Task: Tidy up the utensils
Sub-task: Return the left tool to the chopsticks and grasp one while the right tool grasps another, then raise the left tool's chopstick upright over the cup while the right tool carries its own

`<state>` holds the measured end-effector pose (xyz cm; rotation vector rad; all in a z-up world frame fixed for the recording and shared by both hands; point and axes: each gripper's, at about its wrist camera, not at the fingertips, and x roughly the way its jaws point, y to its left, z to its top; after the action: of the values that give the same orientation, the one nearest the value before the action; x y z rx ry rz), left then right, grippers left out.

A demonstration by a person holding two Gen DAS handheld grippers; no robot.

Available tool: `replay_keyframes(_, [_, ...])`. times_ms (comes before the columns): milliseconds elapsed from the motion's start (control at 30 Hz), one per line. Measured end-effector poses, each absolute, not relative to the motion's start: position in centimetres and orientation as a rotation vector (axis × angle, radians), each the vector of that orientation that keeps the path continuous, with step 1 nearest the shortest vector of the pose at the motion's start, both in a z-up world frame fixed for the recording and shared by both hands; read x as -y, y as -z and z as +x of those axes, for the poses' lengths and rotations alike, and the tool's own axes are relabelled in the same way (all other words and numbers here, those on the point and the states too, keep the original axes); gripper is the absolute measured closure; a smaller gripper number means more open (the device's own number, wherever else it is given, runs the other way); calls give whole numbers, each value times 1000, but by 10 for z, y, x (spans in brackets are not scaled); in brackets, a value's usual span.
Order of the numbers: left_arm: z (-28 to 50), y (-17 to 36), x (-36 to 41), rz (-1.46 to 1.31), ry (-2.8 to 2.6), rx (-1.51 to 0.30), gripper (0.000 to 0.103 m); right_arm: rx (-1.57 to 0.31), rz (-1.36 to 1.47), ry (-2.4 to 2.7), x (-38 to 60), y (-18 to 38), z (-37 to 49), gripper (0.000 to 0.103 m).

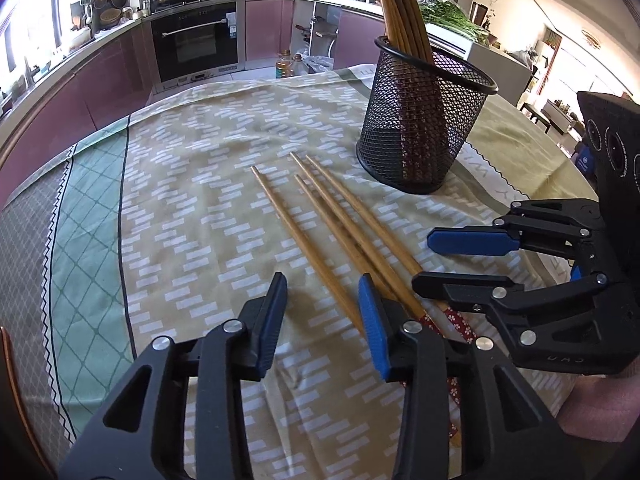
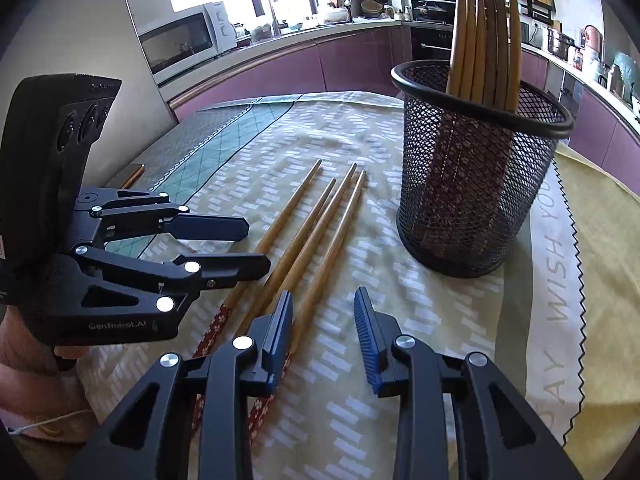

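Observation:
Several loose wooden chopsticks [image 1: 340, 228] with red patterned ends lie side by side on the tablecloth; they also show in the right wrist view [image 2: 316, 232]. A black mesh holder [image 1: 424, 120] stands upright behind them with several chopsticks in it, also seen in the right wrist view [image 2: 476, 168]. My left gripper [image 1: 324, 296] is open and empty, low over the loose chopsticks' near ends, and shows in the right wrist view [image 2: 256, 246]. My right gripper [image 2: 324, 312] is open and empty beside them, and shows in the left wrist view [image 1: 424, 260].
The table carries a patterned beige and green cloth [image 1: 192, 200]. A phone [image 2: 128, 176] lies near the table's far left edge. Kitchen cabinets, an oven [image 1: 196, 40] and a microwave [image 2: 184, 40] stand beyond the table.

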<state>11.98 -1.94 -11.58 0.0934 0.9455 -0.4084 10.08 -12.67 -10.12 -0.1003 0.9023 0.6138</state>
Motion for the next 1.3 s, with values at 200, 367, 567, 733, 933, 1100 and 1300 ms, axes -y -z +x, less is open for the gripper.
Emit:
replay_keyframes(200, [132,116,21,72,393,-954,66,-903,-78,-599,123,102,115,81])
replay_keyframes(367, [133,116,20,54,364,-952,86,-915,-19,-604,131,103,119,95])
replay_keyframes(567, [126,113,13,-16,347,-941,95,-904,66,-591,148,102,119,97])
replay_keyframes(733, [116,105,15,-25,372,-915,95,-882,89,-628,153,96,113,97])
replay_keyframes(933, [108,107,21,4,398,-928,96,-907,55,-675,145,97,108,97])
replay_keyframes(1100, [111,116,21,28,408,-966,91,-933,29,-681,140,102,109,97])
replay_keyframes(1300, [117,117,24,54,431,-967,86,-946,10,-679,135,105,113,96])
